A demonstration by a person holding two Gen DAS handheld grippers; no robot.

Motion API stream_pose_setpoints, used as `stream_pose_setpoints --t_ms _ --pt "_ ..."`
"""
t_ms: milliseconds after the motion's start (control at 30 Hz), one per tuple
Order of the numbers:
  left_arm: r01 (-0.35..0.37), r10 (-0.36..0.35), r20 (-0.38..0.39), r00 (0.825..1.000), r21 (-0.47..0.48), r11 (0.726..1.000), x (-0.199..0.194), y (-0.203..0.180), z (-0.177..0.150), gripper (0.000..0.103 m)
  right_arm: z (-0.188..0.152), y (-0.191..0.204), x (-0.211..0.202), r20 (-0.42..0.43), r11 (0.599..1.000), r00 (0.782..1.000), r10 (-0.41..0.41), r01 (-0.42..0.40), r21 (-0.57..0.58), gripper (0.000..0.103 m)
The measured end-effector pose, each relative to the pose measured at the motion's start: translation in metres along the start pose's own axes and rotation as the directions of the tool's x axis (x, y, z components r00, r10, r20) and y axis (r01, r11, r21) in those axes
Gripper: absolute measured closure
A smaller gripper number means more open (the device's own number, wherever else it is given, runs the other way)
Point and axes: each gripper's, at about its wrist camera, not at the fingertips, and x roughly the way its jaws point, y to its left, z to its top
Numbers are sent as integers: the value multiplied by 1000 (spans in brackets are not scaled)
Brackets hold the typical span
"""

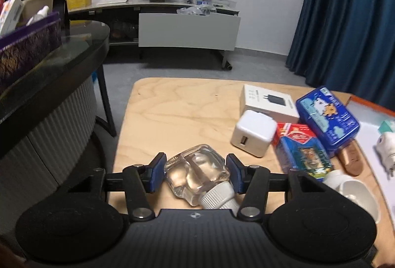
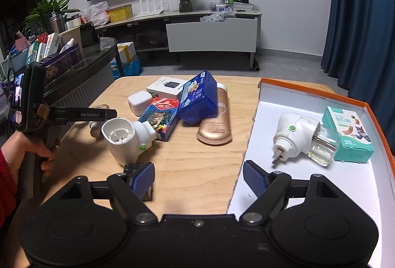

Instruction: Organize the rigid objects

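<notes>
The left gripper [image 1: 195, 175] closes on a clear bottle [image 1: 196, 173] lying on its side on the wooden table [image 1: 172, 107], both blue pads pressed against its glass flanks and its ribbed white cap [image 1: 216, 199] pointing back toward the tool. The grip across the body, rather than the cap, looks chosen to keep the slick glass from twisting.

Just to the right of the bottle sit a white charger [image 1: 254, 134], a red-and-blue card box [image 1: 300, 150] and a blue tin [image 1: 327, 117], jumbled together as if awaiting sorting.

The right gripper [image 2: 198, 180] hangs with its jaws spread wide and nothing between them, poised over the seam where the table meets an orange-rimmed tray [image 2: 313, 95]. The tray, well to the right of the bottle, already holds a white plug-in unit [image 2: 298, 137] fitted with its own bottle and a teal box [image 2: 350, 137], which suggests it is the destination. An empty white plug-in holder [image 2: 126, 137] lies on its side on the table, and a beige tube [image 2: 217, 120] lies beyond it, partly under the tin.

A person's hand [image 2: 27, 147] in a red sleeve grips the left tool's handle; from the right camera, the bottle itself is hidden behind that tool and the holder. The tray's far right edge runs out of frame.
</notes>
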Motion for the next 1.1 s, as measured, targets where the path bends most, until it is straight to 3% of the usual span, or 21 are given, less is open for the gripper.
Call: stream_pose_setpoints --t_ms 333,500,667,833,867,900,1100 --pt "24 -24 26 999 -17 1000 -34 -5 -19 49 7 42 26 29 984 992 125 -120 -130 10" --pt "28 -26 55 998 -32 999 -56 -4 -24 49 17 58 49 29 978 985 173 -168 -125 5" --pt "15 -11 68 998 -70 997 -71 7 -26 49 22 80 81 -4 978 991 136 -135 -159 3" --pt "20 -12 77 997 -100 995 -78 10 -30 49 24 84 114 -62 988 992 107 -113 -102 4" --pt "20 -12 78 997 -99 995 -78 9 -31 49 23 82 117 -66 990 991 117 -121 -73 7" --pt "20 -12 78 997 -97 995 -79 8 -31 49 22 81 116 -48 992 994 103 -106 -64 20" --pt "25 -17 89 996 -88 996 -88 -1 -31 49 21 70 100 -33 994 994 104 -105 -22 20"
